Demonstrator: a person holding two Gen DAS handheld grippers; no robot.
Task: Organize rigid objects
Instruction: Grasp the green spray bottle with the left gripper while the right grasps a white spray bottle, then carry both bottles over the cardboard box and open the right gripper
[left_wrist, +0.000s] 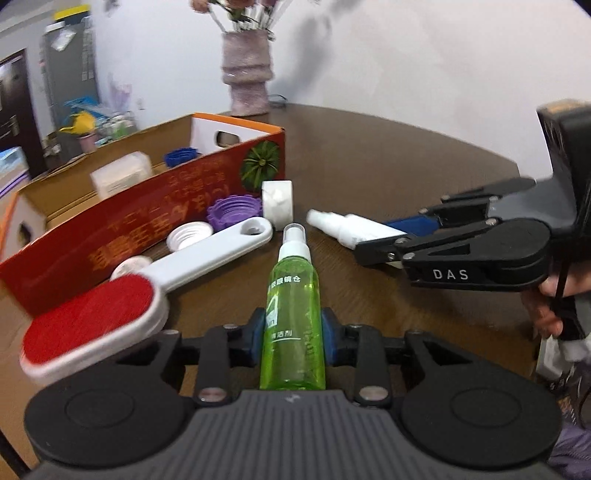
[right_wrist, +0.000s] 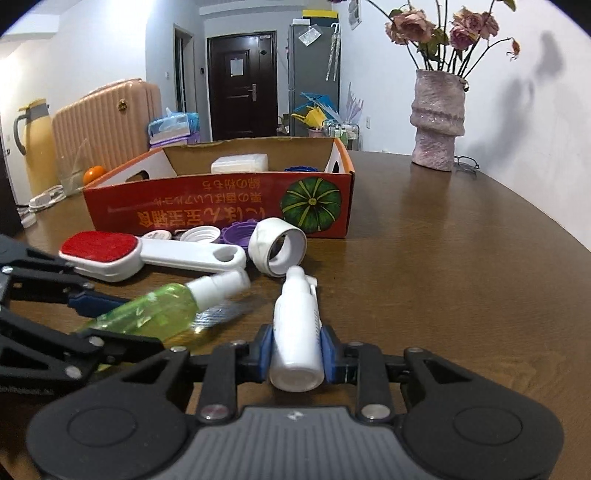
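Note:
My left gripper (left_wrist: 293, 341) is shut on a green spray bottle (left_wrist: 293, 314), nozzle pointing away; the bottle also shows in the right wrist view (right_wrist: 162, 310). My right gripper (right_wrist: 297, 350) is shut on a white spray bottle (right_wrist: 297, 325), which also shows in the left wrist view (left_wrist: 347, 227). The open red cardboard box (right_wrist: 221, 214) stands behind, holding a white block (right_wrist: 240, 162) and a blue cap (right_wrist: 301, 169). In front of it lie a red-padded lint brush (right_wrist: 147, 253), a white tape roll (right_wrist: 277, 247), a purple cap (right_wrist: 240, 232) and white caps (right_wrist: 201, 233).
A pink vase (right_wrist: 437, 118) with dried flowers stands at the far right of the brown table (right_wrist: 443, 277). Glasses (right_wrist: 467, 162) lie beside it. An orange (right_wrist: 94, 173) and a white power strip (right_wrist: 44, 197) are left of the box.

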